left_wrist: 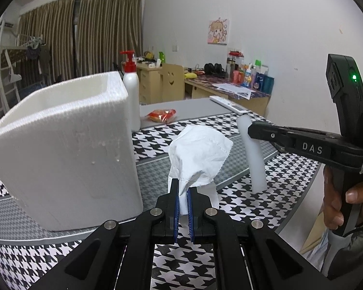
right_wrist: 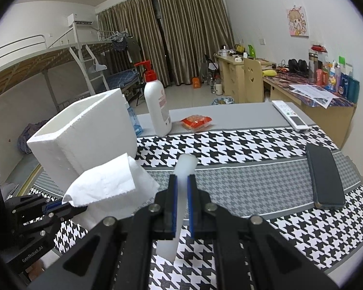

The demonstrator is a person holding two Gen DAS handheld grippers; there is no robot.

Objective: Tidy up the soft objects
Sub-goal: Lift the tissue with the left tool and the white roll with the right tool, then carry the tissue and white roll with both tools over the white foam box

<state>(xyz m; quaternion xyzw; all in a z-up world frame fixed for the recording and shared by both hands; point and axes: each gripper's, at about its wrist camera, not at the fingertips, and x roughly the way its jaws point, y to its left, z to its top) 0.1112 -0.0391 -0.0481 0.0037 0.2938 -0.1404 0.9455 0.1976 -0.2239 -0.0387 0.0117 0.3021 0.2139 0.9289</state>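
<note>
My left gripper (left_wrist: 183,193) is shut on a crumpled white tissue (left_wrist: 199,154) and holds it up above the houndstooth cloth, right of the white foam box (left_wrist: 60,145). The tissue also shows in the right wrist view (right_wrist: 109,183), with the left gripper (right_wrist: 60,207) under it. My right gripper (right_wrist: 181,183) is shut on a white foam rod (right_wrist: 181,193) that stands roughly upright with its lower end near the cloth. The rod (left_wrist: 251,154) and the right gripper (left_wrist: 250,129) show in the left wrist view, right of the tissue.
A white pump bottle with a red top (right_wrist: 157,106), a red snack packet (right_wrist: 196,122), a white remote (right_wrist: 290,114) and a black phone (right_wrist: 324,176) lie on the table (right_wrist: 242,113). The foam box (right_wrist: 84,137) is open at the top. Desks and a bunk bed stand behind.
</note>
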